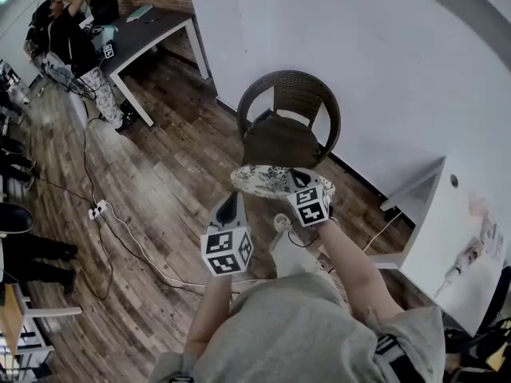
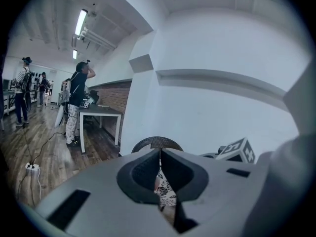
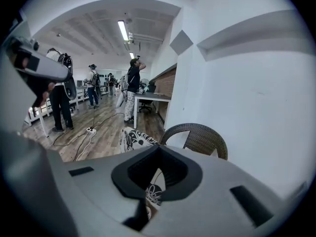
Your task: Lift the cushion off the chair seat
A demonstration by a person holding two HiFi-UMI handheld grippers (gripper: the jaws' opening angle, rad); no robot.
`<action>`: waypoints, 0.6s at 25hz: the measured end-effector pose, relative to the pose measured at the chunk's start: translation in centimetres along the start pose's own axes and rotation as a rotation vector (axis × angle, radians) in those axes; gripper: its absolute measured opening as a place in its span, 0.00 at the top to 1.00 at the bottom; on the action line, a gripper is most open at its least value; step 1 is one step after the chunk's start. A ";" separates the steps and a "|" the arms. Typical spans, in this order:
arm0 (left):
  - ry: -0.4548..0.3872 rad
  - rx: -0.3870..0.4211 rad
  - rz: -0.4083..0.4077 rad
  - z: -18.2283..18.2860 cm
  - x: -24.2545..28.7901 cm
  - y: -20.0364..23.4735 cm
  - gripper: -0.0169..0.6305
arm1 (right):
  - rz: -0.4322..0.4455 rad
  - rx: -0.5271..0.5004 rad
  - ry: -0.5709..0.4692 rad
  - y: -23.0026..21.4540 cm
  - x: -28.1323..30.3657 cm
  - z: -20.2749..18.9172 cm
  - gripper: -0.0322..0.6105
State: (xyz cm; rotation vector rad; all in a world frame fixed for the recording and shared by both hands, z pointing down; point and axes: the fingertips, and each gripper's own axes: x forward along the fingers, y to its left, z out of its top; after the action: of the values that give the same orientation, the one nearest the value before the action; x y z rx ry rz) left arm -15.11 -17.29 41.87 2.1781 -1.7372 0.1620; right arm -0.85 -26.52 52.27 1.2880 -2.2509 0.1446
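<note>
Cushion (image 1: 259, 179) hangs in the air just in front of the chair (image 1: 307, 94) seat and looks clear of it. Left tool (image 1: 233, 203) is clamped on its near edge, right tool (image 1: 297, 180) clamped on its right side. The lift looks basically done. Next move: carry it away with both grips tight.

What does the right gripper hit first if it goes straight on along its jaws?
The right gripper is shut on the cushion, which would travel with it. Beyond that, the backrest of the wicker chair lies roughly in line, so it is probably first contact, ahead of the white wall. Depth is unclear.
</note>
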 end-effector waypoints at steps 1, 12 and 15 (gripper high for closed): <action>-0.006 0.003 -0.002 0.1 -0.6 -0.1 0.96 | -0.004 -0.004 -0.010 0.2 -0.8 0.3 0.94; -0.036 0.001 -0.006 -0.3 -7.3 -1.3 0.96 | -0.021 0.007 -0.105 3.3 -10.5 2.1 0.94; -0.042 -0.002 0.003 -0.3 -8.8 -1.4 0.96 | -0.027 0.022 -0.130 3.8 -12.8 2.5 0.94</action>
State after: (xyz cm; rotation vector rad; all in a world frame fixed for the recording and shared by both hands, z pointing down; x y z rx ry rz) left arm -15.91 -8.79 39.22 2.1928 -1.7619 0.1160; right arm 0.12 -15.50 44.35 1.3741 -2.3454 0.0782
